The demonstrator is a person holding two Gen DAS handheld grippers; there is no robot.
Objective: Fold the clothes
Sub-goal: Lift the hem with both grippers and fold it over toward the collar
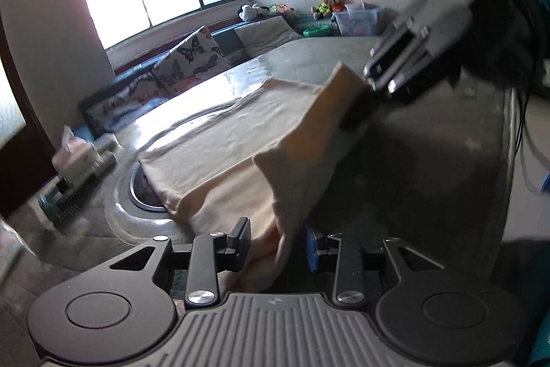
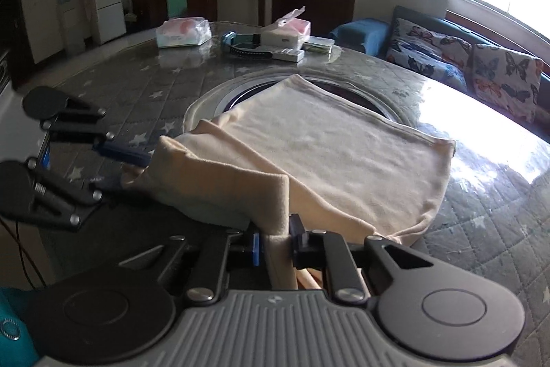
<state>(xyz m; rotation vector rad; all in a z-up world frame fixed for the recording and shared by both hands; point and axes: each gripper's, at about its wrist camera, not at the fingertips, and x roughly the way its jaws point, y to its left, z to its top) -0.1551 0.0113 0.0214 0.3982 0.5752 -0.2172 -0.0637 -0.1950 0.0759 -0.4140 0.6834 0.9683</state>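
A beige garment [image 1: 240,133] [image 2: 326,140] lies folded on the round table [image 2: 137,85], over the metal ring at its centre. Its near edge is raised off the table at two corners. My right gripper [image 2: 276,239] is shut on one corner, with the cloth pinched between its pads; the left wrist view shows it [image 1: 361,112] holding that corner up. My left gripper [image 1: 276,243] stands open with the other corner hanging loosely between its fingers. From the right wrist view it [image 2: 134,171] shows at the left, fingers apart around the cloth's tip.
Tissue packs [image 2: 182,31], a white box [image 2: 285,33] and small items sit at the table's far side. A sofa with butterfly cushions [image 2: 505,74] runs under the window. In the left wrist view, the table's edge [image 1: 508,160] runs down the right side of the picture.
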